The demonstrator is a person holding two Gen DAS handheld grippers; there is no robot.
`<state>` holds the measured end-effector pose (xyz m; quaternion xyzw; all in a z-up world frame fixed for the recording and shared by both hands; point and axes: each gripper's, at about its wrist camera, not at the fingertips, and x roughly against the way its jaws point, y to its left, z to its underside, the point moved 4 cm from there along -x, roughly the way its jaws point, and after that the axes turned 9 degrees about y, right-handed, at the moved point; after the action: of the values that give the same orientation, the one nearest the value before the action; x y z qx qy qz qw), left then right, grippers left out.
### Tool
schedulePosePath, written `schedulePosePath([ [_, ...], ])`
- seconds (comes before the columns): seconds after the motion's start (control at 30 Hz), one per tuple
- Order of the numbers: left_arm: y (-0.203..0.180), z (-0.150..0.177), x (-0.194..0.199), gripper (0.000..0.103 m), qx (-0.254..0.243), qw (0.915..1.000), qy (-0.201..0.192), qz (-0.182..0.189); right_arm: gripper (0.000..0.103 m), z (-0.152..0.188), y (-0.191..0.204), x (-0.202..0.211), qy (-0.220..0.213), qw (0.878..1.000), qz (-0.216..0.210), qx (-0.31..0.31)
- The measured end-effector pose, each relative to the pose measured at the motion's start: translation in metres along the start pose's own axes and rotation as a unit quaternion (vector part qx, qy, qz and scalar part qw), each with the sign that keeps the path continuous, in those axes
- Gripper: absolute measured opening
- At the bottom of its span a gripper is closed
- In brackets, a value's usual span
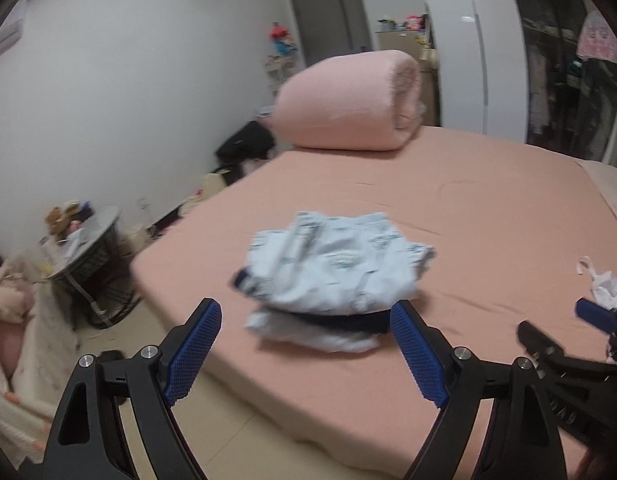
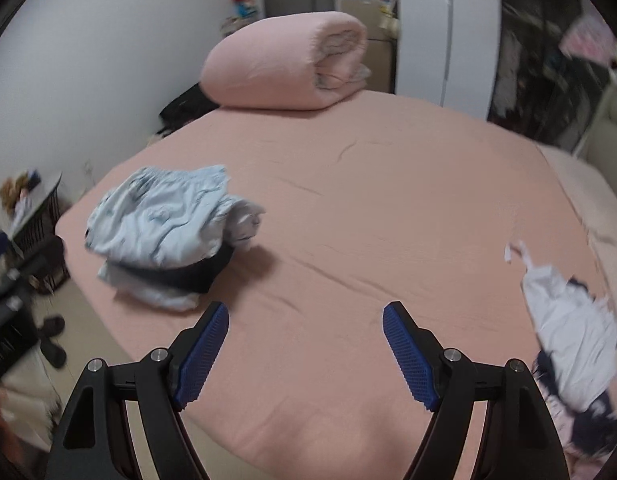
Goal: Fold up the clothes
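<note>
Pink sheet: it covers the bed (image 2: 388,208), the surface that carries everything I list here.
Folded pile: pale blue printed clothes (image 1: 332,276) stacked on a dark garment, lying near the left front corner of the bed; I see the same pile in the right wrist view (image 2: 164,232).
Unfolded clothes: a loose heap of white and dark garments (image 2: 576,344) at the right edge of the bed, well apart from the folded pile.
Left gripper: my left gripper (image 1: 306,346) hovers just before the folded pile, fingers spread wide, nothing between the blue pads (image 1: 194,354).
Right gripper: my right gripper (image 2: 306,354) hangs over bare sheet between the pile and the loose heap, fingers wide apart and empty.
Rolled quilt: a pink roll (image 2: 284,64) rests at the far edge of the bed.
Side table: a round dark table (image 1: 88,256) stands on the floor beside the left edge, with small blurred items on top.
Slippers: a dark pair (image 2: 52,338) on the floor near the left front corner.
</note>
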<state>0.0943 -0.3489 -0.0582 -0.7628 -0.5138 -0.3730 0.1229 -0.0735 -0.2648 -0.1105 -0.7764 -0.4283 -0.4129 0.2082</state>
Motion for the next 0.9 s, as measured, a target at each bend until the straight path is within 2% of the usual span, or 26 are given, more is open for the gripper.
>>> schedulePosePath([
  [0.13, 0.033, 0.010, 0.009, 0.087, 0.021, 0.9984, 0.034, -0.041, 0.079, 0.001, 0.019, 0.016, 0.000, 1.000, -0.013, 0.024],
  [0.3, 0.063, 0.015, 0.033, 0.087, 0.040, 0.9964, 0.029, -0.069, 0.080, 0.003, 0.039, 0.035, -0.008, 0.999, -0.027, 0.045],
  [0.47, 0.075, 0.016, 0.053, 0.087, 0.057, 0.9975, 0.022, -0.036, 0.080, 0.005, 0.056, 0.052, -0.021, 0.997, -0.024, 0.070],
  [0.63, 0.071, 0.018, 0.069, 0.087, 0.055, 0.9980, 0.029, -0.005, 0.080, 0.009, 0.064, 0.074, -0.032, 0.995, -0.013, 0.092],
  [0.9, 0.060, 0.017, 0.102, 0.087, 0.047, 0.9987, 0.017, 0.006, 0.080, 0.018, 0.066, 0.118, -0.059, 0.991, 0.004, 0.119],
])
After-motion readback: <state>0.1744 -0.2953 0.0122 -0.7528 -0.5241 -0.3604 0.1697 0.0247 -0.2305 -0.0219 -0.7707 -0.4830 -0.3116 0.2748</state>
